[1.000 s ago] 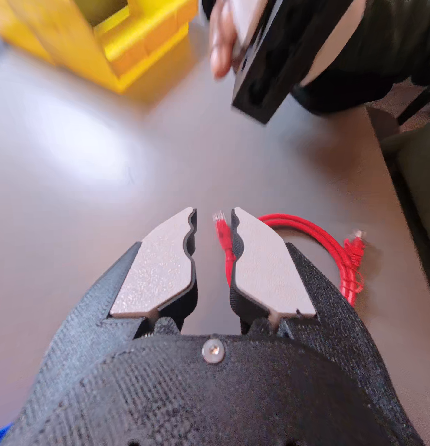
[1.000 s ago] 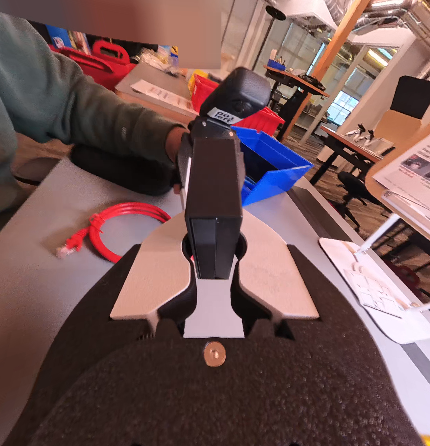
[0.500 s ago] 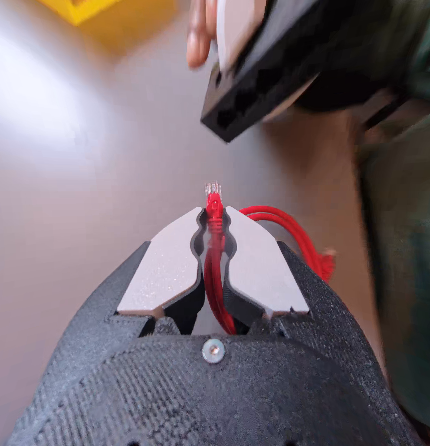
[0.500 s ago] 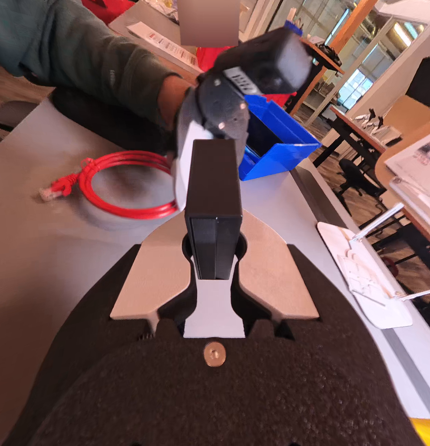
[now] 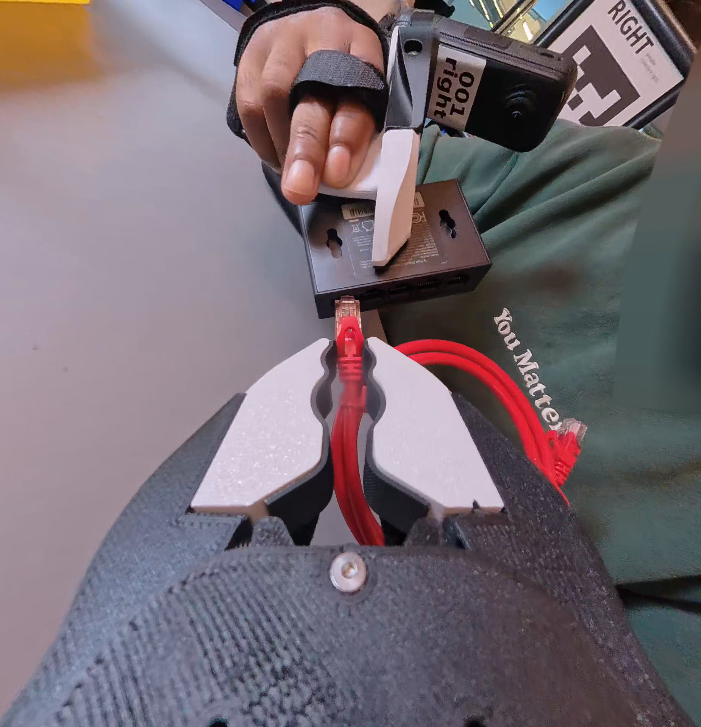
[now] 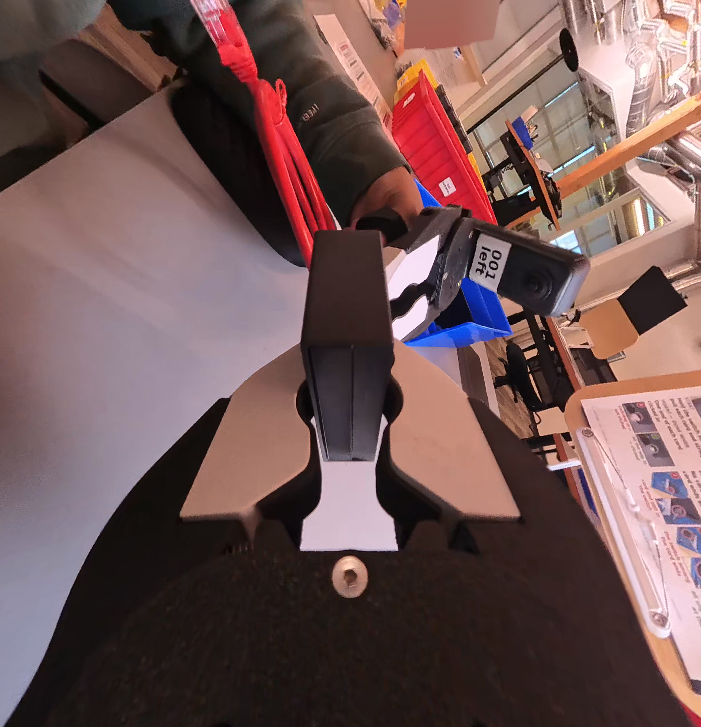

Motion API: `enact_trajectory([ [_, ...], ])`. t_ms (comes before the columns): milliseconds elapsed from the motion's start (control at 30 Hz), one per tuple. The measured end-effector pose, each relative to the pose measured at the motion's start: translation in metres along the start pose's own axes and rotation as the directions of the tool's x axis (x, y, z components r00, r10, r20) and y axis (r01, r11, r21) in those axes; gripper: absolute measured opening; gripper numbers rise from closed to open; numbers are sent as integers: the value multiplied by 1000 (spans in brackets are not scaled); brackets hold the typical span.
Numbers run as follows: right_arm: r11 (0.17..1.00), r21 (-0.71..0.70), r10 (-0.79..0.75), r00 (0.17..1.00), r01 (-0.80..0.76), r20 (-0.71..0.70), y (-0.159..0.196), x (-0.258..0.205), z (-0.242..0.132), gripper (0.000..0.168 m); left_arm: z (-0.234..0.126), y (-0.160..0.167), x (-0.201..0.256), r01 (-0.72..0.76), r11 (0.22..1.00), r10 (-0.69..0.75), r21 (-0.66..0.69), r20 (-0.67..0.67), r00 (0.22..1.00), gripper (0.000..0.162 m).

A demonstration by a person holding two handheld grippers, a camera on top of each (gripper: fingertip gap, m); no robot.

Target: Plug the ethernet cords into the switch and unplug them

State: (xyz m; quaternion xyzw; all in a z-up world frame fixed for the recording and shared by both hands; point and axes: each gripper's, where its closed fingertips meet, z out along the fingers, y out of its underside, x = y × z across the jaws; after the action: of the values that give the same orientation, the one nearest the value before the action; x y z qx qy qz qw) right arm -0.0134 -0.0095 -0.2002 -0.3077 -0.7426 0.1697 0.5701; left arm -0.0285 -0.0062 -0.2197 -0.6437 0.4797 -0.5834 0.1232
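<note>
Grey table (image 5: 124,275), workshop behind. Left gripper (image 5: 350,346) jaws clamp red ethernet cord (image 5: 350,393) behind its plug, plug tip at end port of black switch (image 5: 392,251). Right gripper (image 6: 346,389) jaws clamp switch, off the table. Cord coil hangs beside switch.

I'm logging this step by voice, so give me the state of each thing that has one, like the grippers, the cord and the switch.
left gripper: shut on the red cord, just behind its plug.
right gripper: shut on the switch, held off the table.
red cord: lifted, coil still bundled, other end dangling free.
plug: at the switch's end port, not visibly seated.
switch: underside facing the left camera, other ports empty.
</note>
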Motion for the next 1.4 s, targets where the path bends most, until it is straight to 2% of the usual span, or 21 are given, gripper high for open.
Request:
enact_trajectory([
  [33,1000,6,-4,1000,4,4,-2,-1,0,30,1,0,0,7,1000,-6,3,-8,1000,12],
  [400,998,68,-2,999,0,37,-21,-7,0,30,9,-2,7,77,996,-70,47,-129,989,12],
  [633,992,125,26,999,-31,42,-35,-2,-6,30,14,-10,18,57,993,-37,101,-189,981,12],
  [800,986,156,45,993,-62,111,-46,-11,-6,30,23,-3,24,2,999,8,52,-191,981,12],
  [1033,960,230,110,973,-157,203,-65,-17,-9,31,35,1,34,-51,999,52,8,-207,977,11],
  [1267,915,294,217,952,-276,217,-71,-2,-21,30,32,-8,51,-79,995,90,54,-253,963,13],
  [1400,951,202,210,967,-236,142,-53,6,-18,30,23,-14,41,-29,996,48,89,-219,975,13],
])
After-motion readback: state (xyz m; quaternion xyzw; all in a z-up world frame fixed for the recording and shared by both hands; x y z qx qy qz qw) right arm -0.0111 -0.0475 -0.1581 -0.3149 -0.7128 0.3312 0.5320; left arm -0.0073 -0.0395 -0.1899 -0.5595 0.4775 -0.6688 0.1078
